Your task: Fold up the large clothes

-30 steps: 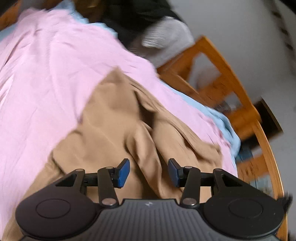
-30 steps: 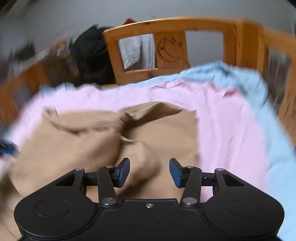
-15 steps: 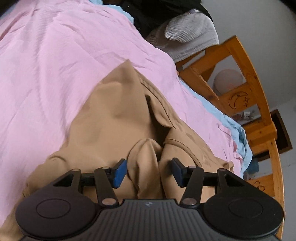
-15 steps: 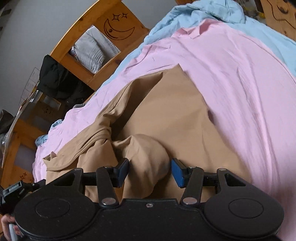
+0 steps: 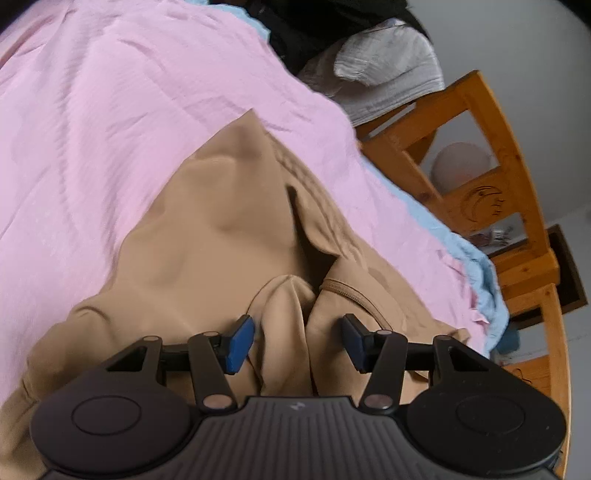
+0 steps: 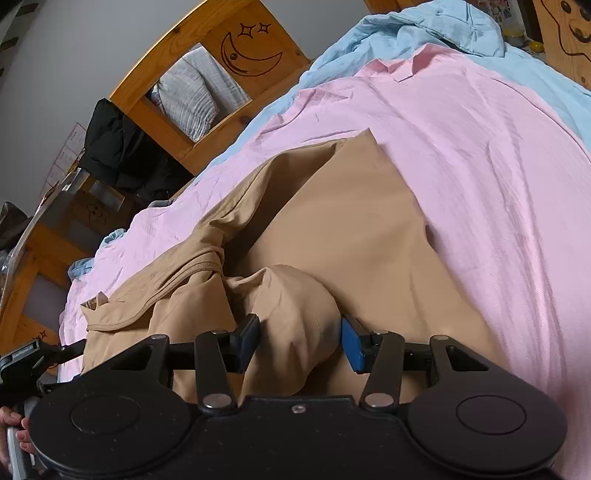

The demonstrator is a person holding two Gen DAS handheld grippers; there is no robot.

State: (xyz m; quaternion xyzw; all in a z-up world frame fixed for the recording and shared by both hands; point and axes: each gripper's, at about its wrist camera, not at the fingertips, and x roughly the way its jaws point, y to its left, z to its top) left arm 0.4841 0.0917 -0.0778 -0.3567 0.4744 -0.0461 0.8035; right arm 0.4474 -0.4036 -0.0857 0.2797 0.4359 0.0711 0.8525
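Note:
A tan garment (image 5: 221,240) lies crumpled on a pink sheet (image 5: 129,110). My left gripper (image 5: 297,343) is low over its near part, by the stitched neckline (image 5: 351,291). A raised fold stands between its blue pads; the jaws are closing a little and the right pad stays clear of the fold. In the right wrist view the same tan garment (image 6: 351,221) fills the middle. My right gripper (image 6: 299,341) is down on it, jaws apart, with a rounded bulge of cloth filling the gap between the pads.
A wooden bed frame (image 5: 480,206) with moon carvings (image 6: 251,40) borders the bed. A light blue blanket (image 6: 424,33) lies beyond the pink sheet (image 6: 480,166). Black clothes (image 6: 118,147) and a grey striped cloth (image 5: 388,62) hang on the frame. A hand (image 6: 11,424) shows at lower left.
Both grippers have sunk onto the tan garment, and the right one has rolled. Cloth now bunches up between each pair of pads. The jaw gaps look much the same.

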